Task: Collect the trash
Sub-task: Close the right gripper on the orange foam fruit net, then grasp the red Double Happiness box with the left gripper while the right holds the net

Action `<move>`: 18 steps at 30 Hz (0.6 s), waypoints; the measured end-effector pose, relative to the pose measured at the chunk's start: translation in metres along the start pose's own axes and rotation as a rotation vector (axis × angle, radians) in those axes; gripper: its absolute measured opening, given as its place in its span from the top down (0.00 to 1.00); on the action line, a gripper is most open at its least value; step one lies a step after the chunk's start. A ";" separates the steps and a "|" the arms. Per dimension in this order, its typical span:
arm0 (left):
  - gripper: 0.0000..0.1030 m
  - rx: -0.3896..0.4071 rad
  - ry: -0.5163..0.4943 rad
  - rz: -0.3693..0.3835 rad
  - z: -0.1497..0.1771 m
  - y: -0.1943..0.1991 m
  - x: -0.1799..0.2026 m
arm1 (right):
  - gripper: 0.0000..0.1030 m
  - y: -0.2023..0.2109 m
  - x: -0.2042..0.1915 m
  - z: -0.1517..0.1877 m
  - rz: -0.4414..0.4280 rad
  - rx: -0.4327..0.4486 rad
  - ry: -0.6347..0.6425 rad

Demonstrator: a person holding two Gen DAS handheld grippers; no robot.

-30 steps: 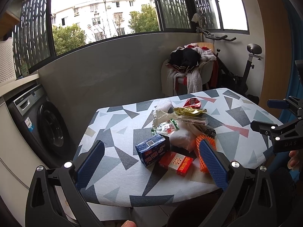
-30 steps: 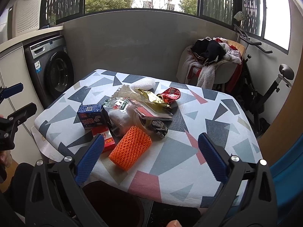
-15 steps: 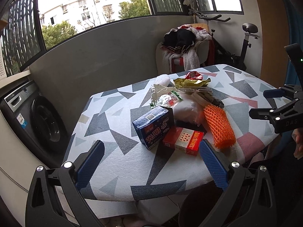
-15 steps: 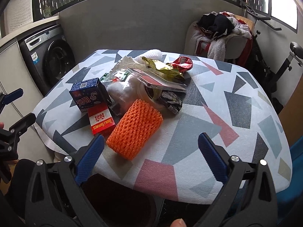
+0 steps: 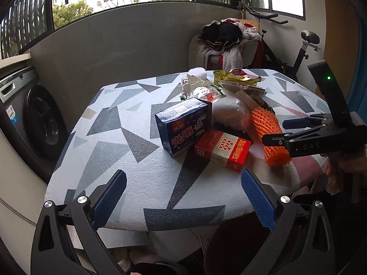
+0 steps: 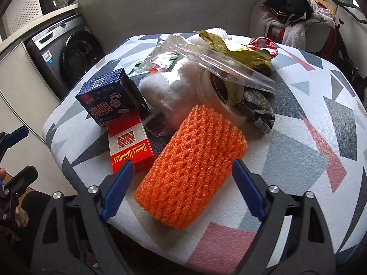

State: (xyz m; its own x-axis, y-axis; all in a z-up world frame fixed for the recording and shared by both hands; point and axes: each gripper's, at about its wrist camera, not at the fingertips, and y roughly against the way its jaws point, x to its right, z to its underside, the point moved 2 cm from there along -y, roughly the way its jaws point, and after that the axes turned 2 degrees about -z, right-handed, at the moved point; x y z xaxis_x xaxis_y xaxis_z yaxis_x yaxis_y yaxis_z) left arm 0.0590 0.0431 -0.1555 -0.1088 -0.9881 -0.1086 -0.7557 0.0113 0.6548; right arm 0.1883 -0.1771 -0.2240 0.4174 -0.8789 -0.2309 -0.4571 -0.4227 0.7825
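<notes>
Right wrist: both tools gape, right tool (image 6: 181, 186) astride orange foam net (image 6: 192, 167); net's near end hides table (image 6: 309, 119) edge.

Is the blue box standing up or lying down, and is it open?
The blue box is lying on its side, tilted against the trash pile. One end flap hangs open, showing a dark inside. Whether anything is left inside cannot be told.

Right gripper (image 6: 181, 183) jaws spread, straddling the near end of the orange foam net (image 6: 191, 169); red carton (image 6: 130, 146) sits just outside its left finger. Ahead, clear lid (image 6: 224, 66) and wrappers block. Bare tablecloth (image 6: 309, 149) to its right gives room.
</notes>
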 end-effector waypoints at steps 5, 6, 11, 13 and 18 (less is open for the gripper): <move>0.05 -0.020 0.002 0.025 0.006 -0.008 0.006 | 0.64 0.008 0.001 0.013 -0.021 0.029 -0.011; 0.05 -0.022 0.000 0.031 0.007 -0.010 0.008 | 0.66 0.013 0.002 0.016 -0.030 0.040 -0.017; 0.05 -0.022 0.005 0.075 0.008 -0.013 0.015 | 0.73 0.036 0.010 0.030 -0.015 0.102 -0.030; 0.05 -0.040 0.026 0.090 0.009 -0.017 0.015 | 0.73 0.043 0.013 0.033 0.002 0.122 -0.018; 0.05 -0.059 0.070 0.185 0.003 -0.030 0.023 | 0.73 0.053 0.018 0.035 0.023 0.173 0.019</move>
State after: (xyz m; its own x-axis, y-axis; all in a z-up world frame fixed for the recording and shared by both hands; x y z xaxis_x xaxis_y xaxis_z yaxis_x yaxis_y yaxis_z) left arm 0.0771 0.0206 -0.1800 -0.1953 -0.9783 0.0686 -0.6879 0.1865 0.7014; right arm 0.1445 -0.2231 -0.2070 0.4193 -0.8851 -0.2017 -0.5946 -0.4357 0.6758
